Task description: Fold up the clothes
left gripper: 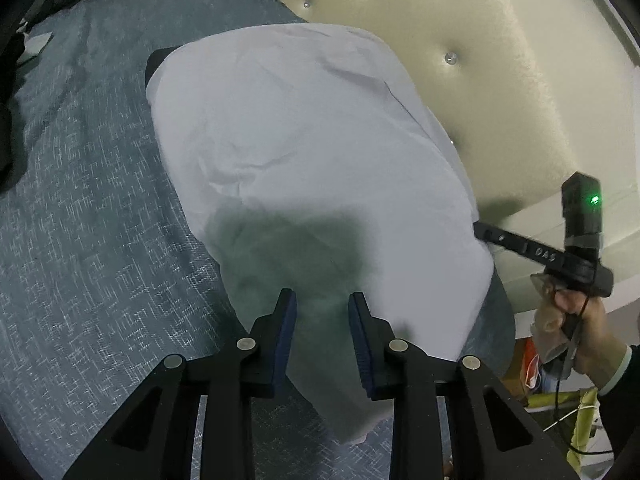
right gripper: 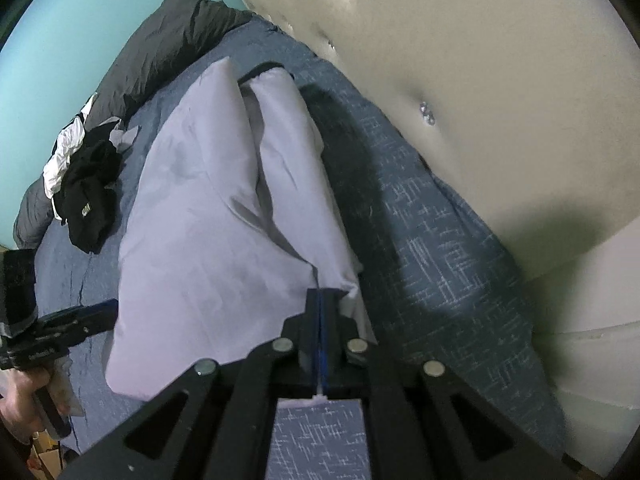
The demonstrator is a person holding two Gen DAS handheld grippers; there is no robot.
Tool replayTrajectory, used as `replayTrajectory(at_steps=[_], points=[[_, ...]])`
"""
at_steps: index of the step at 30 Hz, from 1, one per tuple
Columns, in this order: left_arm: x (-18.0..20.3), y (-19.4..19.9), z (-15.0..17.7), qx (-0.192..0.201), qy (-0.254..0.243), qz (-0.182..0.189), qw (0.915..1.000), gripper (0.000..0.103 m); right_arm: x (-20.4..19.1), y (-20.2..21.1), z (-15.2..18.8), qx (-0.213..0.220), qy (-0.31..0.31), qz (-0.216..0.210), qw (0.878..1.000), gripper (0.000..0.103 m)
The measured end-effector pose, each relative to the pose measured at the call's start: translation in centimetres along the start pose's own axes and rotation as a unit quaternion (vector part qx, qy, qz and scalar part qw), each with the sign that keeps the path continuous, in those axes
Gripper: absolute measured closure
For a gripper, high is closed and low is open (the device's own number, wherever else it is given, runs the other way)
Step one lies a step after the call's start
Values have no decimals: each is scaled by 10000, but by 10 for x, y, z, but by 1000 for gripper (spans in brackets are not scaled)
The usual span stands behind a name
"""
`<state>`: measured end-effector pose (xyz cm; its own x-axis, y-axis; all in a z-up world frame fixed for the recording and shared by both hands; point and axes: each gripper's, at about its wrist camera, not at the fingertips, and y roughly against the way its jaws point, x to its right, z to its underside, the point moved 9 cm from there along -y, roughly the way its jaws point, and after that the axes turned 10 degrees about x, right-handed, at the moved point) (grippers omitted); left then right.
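A pale lilac-white cloth garment (left gripper: pixel 312 152) is lying spread across a bed covered in blue-grey woven bedspread (left gripper: pixel 88 200), close beside a cream tufted padded headboard (left gripper: pixel 500 80) studded with crystal buttons. The left tool (left gripper: pixel 322 308) is hovering over the near end of the garment with its blue-padded jaws standing apart; whether cloth is passing between them is unclear, and its shadow is falling on the fabric just ahead. The right tool (right gripper: pixel 320 300) is gripping the garment's edge on the headboard side, its jaws pressed together on a fold of the pale cloth, which is rising in a ridge running away from it. In the right wrist view a heap of black and white clothes (right gripper: pixel 86 184) is sitting farther along the bed, beside a dark grey rolled duvet (right gripper: pixel 160 52).
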<state>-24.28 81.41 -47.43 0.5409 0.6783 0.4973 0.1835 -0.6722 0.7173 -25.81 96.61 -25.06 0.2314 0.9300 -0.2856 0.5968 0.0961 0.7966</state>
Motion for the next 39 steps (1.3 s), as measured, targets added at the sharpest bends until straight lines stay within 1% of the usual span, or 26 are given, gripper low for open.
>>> replayTrajectory(at_steps=[2,3,6,8,10,15,16,19,21,24,26,29,31,34,37,39], points=[[-1,8,-8,79,65,46,9999,73,-2,13,-15,232,9,-45,9997,103],[-2,11,-12,126,74,47,9999,73,-8,21,-27,383,38,-145,9992,103],[-7,17,-26,212,90,11,9997,73,-26,28,-51,491,240,-422,9976,103],[-10,17,-34,227,137,-8,9996,73,-41,22,-64,408,437,-596,9964,103],[-13,18,-40,233,163,-24,9996,73,-54,8,-75,261,632,-653,9955,103],[-12,8,-38,131,193,-13,9997,73,-77,-38,-97,-48,820,-747,9938,103],[-14,4,-37,86,203,-10,9998,73,-79,-48,-98,-102,843,-724,9938,103],[-20,-1,-33,26,302,11,9995,73,-70,-71,-89,-369,809,-466,9949,103],[-24,-3,-31,21,343,22,9994,73,-60,-84,-85,-511,678,-326,9959,103],[-25,-5,-30,-5,320,38,9995,73,-45,-94,-81,-591,515,-181,9968,103],[-26,-4,-32,2,317,23,9995,73,-39,-93,-81,-605,486,-157,9969,103],[-24,2,-35,41,277,31,9996,73,-43,-80,-96,-395,446,-245,9979,103],[-24,5,-39,72,212,24,9997,73,-58,-72,-115,-178,503,-494,9974,103],[-26,9,-42,88,185,34,9998,73,-79,-78,-134,-143,676,-594,9958,103],[-28,16,-42,108,152,24,9998,73,-94,-97,-144,-212,780,-535,9953,103],[-32,20,-40,116,136,17,9998,73,-90,-119,-146,-349,807,-258,9958,103]])
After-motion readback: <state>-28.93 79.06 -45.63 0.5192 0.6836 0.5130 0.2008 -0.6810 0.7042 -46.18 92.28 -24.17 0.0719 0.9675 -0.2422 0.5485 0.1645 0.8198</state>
